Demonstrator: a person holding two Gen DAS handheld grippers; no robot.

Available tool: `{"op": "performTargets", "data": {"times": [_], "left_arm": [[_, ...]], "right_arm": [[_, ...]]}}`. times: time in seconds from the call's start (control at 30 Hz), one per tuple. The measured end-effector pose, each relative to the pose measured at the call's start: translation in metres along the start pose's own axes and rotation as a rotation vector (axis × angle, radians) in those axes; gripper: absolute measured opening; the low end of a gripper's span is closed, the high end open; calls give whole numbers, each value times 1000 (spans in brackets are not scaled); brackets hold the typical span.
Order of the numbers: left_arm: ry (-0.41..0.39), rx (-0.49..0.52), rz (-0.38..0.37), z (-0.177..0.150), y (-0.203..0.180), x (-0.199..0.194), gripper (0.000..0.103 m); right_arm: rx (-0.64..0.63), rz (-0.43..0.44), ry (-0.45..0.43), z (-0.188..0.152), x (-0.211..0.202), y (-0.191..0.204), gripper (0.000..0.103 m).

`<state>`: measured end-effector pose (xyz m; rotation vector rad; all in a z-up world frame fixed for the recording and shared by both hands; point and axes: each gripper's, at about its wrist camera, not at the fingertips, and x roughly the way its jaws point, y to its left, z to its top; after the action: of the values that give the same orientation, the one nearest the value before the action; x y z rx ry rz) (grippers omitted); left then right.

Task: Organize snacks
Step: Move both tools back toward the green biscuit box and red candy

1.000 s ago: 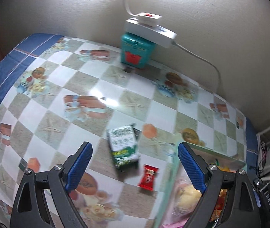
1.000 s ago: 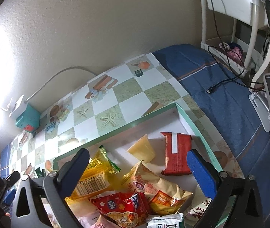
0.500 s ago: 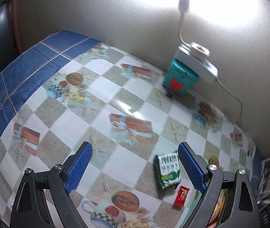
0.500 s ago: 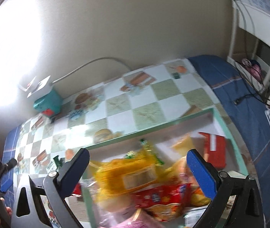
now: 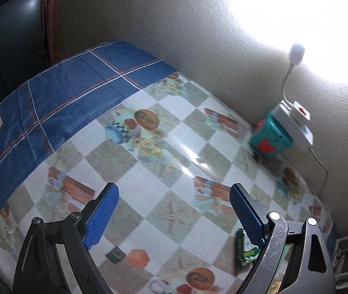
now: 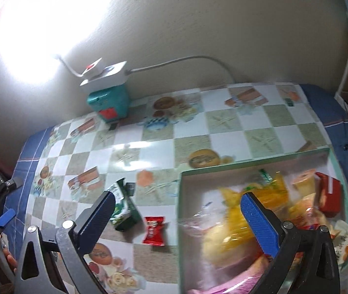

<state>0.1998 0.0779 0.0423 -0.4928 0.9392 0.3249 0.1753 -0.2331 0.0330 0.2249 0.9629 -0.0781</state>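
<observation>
My left gripper (image 5: 174, 202) points down at a slant, its two blue pads wide apart with nothing between them. My right gripper (image 6: 177, 210) is tilted down the same way, its jaws also spread wide and holding nothing.

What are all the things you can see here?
green packet: 1, green and white, on the table left of the box
red candy: 1, red, on the table beside the green packet
box: 1, mint-edged, on the table at right, full of snacks
red pack: 1, red, in the box's far right corner
teal tin: 1, teal, by the wall
power strip: 1, white, on the tin
left gripper: 1, blue pads, open, empty
right gripper: 1, blue pads, open, empty
</observation>
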Motion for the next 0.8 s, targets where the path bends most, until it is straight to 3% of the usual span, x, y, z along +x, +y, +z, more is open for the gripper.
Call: {"op": "performTargets", "data": {"times": [0.27,0.47,0.8], "left_arm": [[86,46,-17,-4,-2,21,92],[152,103,-53,-16,-21,35,92],[242,214,-108,-47,-64,59,92]], "right_arm": [[-45,21,9,-7,11,28,103],[-92,-44,31,-13,25,38,103],[-89,-143,33,-14,34,20,102]]}}
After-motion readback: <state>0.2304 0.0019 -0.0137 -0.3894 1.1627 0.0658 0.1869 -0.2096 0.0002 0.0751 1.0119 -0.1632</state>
